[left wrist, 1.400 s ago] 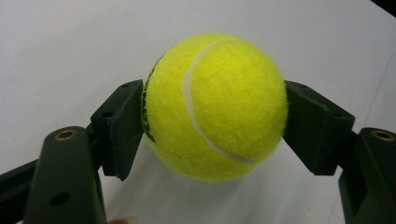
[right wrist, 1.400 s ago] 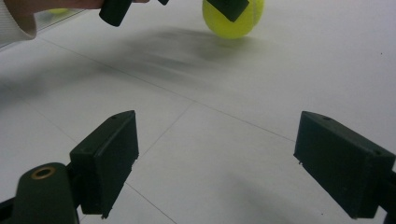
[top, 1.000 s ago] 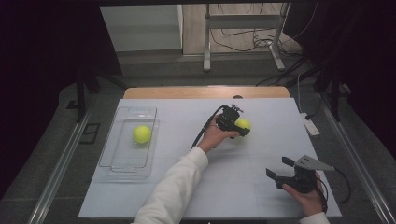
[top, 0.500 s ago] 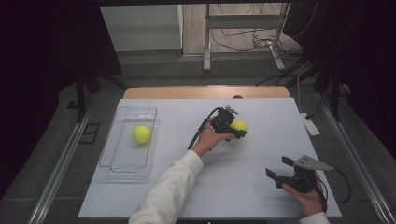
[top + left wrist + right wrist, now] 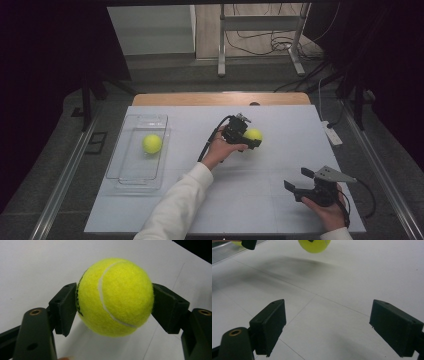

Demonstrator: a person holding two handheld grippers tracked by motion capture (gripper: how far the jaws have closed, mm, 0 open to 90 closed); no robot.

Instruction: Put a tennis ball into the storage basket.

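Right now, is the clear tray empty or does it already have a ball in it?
Not empty. The clear tray holds one tennis ball near its far end; a second ball is clamped in the left gripper over the table.

Fuzzy yellow felt ball [image 5: 115, 297] between matt black plastic jaws; smooth matt white table [image 5: 260, 200]; clear glossy plastic tray [image 5: 131, 175].

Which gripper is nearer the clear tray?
Left. The left gripper, clamping a tennis ball, is mid-table right of the clear tray; the right gripper sits at the near-right corner.
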